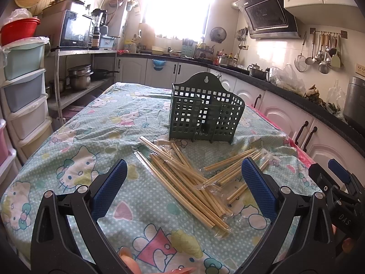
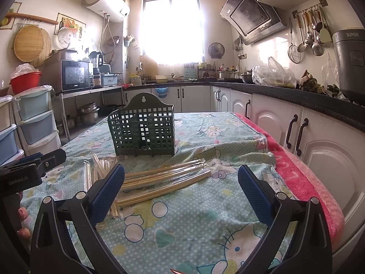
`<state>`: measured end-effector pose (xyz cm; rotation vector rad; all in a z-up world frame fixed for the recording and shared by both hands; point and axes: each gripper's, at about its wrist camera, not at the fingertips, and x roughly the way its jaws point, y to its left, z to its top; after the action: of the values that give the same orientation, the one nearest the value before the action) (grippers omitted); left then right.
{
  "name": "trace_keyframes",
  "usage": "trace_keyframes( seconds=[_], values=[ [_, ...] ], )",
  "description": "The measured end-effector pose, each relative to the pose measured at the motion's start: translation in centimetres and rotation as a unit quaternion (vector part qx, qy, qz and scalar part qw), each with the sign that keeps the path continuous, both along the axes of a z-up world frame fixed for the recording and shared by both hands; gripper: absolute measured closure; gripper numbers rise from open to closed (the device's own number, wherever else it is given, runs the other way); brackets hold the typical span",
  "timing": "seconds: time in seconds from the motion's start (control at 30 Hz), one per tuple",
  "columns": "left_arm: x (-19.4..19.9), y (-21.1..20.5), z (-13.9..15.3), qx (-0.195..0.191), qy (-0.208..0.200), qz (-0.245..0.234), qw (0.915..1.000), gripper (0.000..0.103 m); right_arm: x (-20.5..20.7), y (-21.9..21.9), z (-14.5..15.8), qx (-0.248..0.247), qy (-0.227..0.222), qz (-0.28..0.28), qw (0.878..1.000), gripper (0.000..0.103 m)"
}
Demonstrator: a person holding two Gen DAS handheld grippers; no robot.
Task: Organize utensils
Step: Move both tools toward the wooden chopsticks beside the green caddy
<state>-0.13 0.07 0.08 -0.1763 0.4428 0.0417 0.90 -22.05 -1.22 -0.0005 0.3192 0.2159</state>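
A green slotted utensil holder (image 1: 205, 111) stands upright on the table, empty as far as I can see; it also shows in the right wrist view (image 2: 142, 130). Several bamboo chopsticks in clear wrappers (image 1: 194, 180) lie in a loose pile in front of it, also seen in the right wrist view (image 2: 164, 178). My left gripper (image 1: 183, 187) is open and empty, hovering over the near end of the pile. My right gripper (image 2: 181, 189) is open and empty, just right of the pile. The right gripper shows at the left view's right edge (image 1: 337, 182).
The table has a Hello Kitty cloth (image 2: 205, 228) over a pink towel (image 2: 303, 178) at its right edge. White cabinets (image 2: 308, 137) run along the right. Plastic drawers (image 1: 25, 96) and a metal shelf with pots (image 1: 79, 77) stand on the left.
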Motion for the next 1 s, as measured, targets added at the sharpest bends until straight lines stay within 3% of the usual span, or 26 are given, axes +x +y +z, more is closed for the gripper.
trace_keyframes(
  seconds=[1.0],
  values=[
    [-0.05, -0.24, 0.50, 0.001, -0.005, 0.000, 1.0000, 0.011, -0.06, 0.17, 0.27, 0.000, -0.001, 0.000, 1.000, 0.006]
  ],
)
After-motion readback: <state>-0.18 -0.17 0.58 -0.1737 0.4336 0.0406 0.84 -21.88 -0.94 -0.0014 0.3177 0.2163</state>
